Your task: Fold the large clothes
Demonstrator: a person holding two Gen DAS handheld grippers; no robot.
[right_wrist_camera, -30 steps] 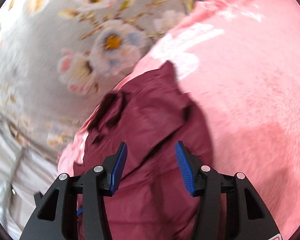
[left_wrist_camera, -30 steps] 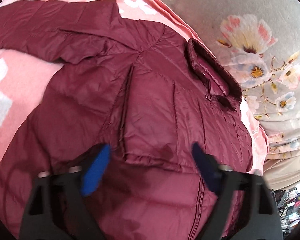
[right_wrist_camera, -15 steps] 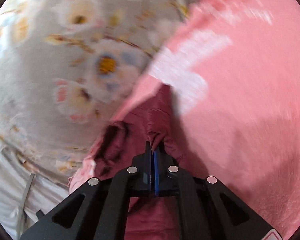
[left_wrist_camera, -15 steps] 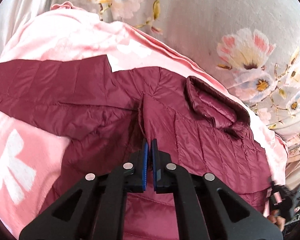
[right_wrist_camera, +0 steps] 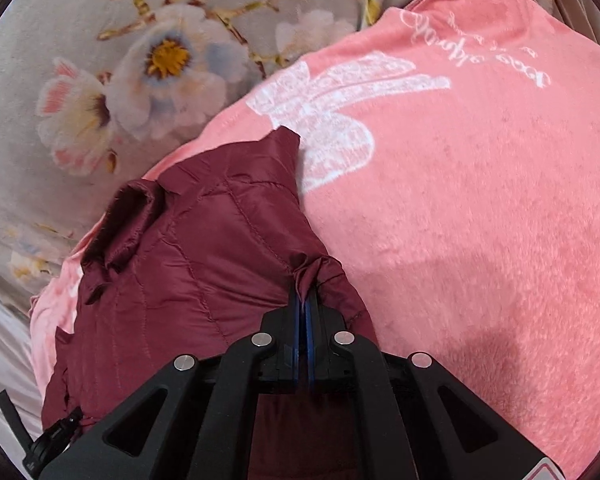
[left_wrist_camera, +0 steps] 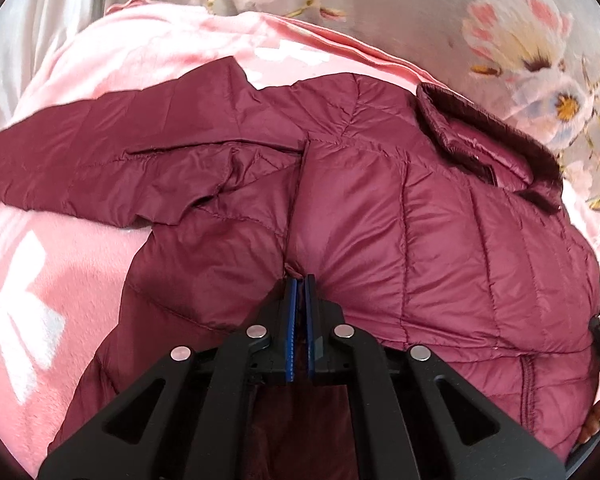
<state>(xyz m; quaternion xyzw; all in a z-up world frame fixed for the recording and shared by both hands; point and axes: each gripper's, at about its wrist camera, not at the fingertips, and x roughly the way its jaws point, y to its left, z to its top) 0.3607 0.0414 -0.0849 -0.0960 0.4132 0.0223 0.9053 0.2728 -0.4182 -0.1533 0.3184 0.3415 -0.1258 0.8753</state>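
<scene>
The left gripper (left_wrist_camera: 299,280) is clamped on a pinch of the maroon quilted jacket (left_wrist_camera: 420,216) at lower centre; the right gripper (right_wrist_camera: 302,298) likewise pinches its bunched edge, possibly a cuff. The jacket spreads across a pink blanket (right_wrist_camera: 480,220), floral bedding (right_wrist_camera: 100,60) at upper left.

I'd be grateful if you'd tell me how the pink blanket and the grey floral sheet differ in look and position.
The pink blanket is fuzzy, with white bows and script; the grey floral sheet looks smooth, printed with coloured flowers. The blanket lies directly under the maroon jacket; the sheet shows only beyond the blanket's edge, away from both shut grippers. Both are bedding spread out flat.
</scene>
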